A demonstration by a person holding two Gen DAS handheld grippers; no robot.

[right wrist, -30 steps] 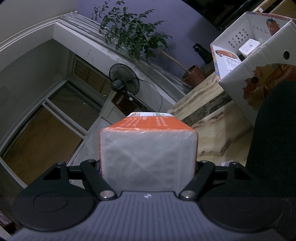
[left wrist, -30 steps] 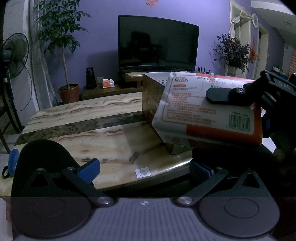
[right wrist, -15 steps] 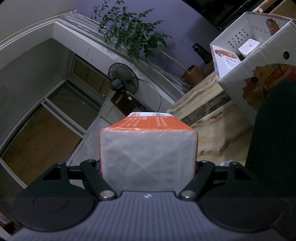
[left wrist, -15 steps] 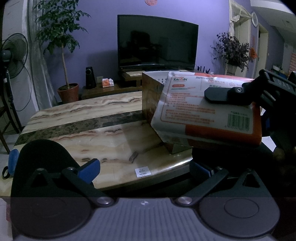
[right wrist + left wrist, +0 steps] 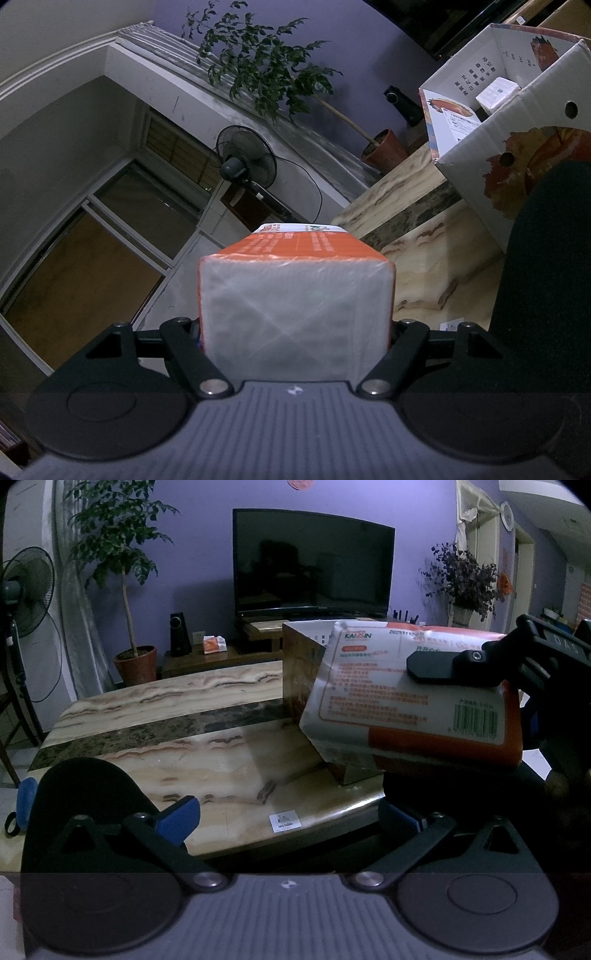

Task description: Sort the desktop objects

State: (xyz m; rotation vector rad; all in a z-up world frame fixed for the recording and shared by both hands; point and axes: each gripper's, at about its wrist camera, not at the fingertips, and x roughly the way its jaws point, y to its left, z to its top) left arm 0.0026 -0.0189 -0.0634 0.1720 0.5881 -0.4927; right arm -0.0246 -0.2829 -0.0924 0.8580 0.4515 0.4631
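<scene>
Your right gripper [image 5: 295, 332] has its fingers clamped on the tissue pack [image 5: 295, 306], which fills the gap between them end-on in the right wrist view. From the left wrist view the same pack [image 5: 410, 705] hangs in the air at 3 o'clock, above the near edge of the bench [image 5: 207, 738], with one black finger [image 5: 436, 664] pressed flat on its printed top face. The pack's orange strip and barcode face you there.

Your left gripper [image 5: 288, 818] holds nothing; its blue-padded fingers stand wide apart over the bench's near edge.

Right behind the pack, at 1 o'clock in the left view, stands the box [image 5: 299, 672] on the bench. The pack covers most of its near side. In the right view the box [image 5: 517, 122] sits at 2 o'clock, open at the top, and a small white carton [image 5: 496, 94] lies inside it. A dark rounded shape at 3 o'clock in that view covers the box's lower corner.

A small white label [image 5: 285, 821] lies on the bench at 6 o'clock, between the left fingers. A blue thing [image 5: 26, 805] sits at the bench's edge at 9 o'clock.

Beyond the bench: a TV [image 5: 314, 565] at 12 o'clock, a potted tree [image 5: 118, 572] at 10 o'clock, a fan [image 5: 26, 587] at 9 o'clock.
</scene>
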